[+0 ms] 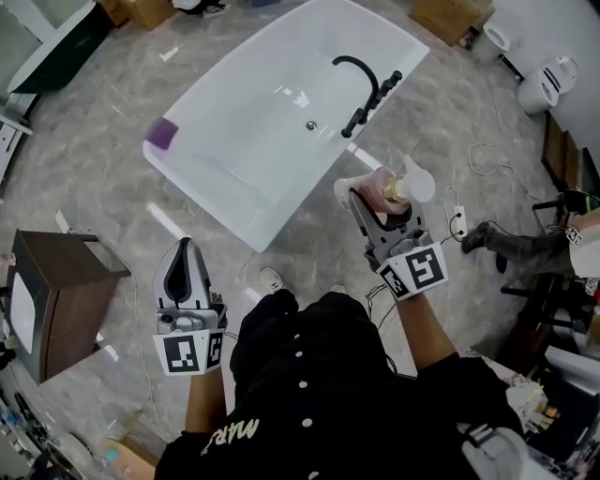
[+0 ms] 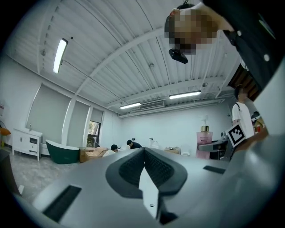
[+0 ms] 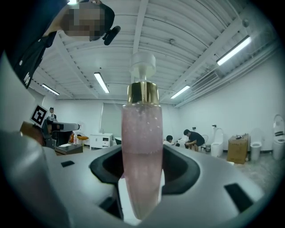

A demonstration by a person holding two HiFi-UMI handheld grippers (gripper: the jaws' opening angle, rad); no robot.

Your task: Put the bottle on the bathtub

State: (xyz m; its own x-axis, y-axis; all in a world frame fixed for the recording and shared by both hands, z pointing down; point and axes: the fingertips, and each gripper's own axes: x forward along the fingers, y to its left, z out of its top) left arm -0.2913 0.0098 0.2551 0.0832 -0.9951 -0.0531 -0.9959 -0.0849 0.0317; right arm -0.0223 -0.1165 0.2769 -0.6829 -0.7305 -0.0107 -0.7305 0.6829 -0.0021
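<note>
A pink pump bottle point(image 3: 140, 156) with a gold collar and white pump head stands upright between the jaws of my right gripper point(image 3: 141, 178), which is shut on it. In the head view the bottle point(image 1: 386, 187) sits at the tip of the right gripper point(image 1: 380, 208), just off the near right corner of the white bathtub point(image 1: 253, 141). The tub has a black faucet point(image 1: 361, 80) on its right rim. My left gripper point(image 1: 184, 272) hangs over the floor in front of the tub, jaws shut and empty point(image 2: 143, 171). The left gripper view also shows the bottle point(image 2: 204, 141) at the right.
A purple object point(image 1: 161, 132) rests on the tub's left rim. A dark wooden cabinet point(image 1: 58, 300) stands at the left. Cardboard boxes point(image 1: 448, 17) and toilets point(image 1: 547, 84) line the far right. A cable point(image 1: 487, 159) lies on the marble floor. People crouch in the background point(image 3: 192, 138).
</note>
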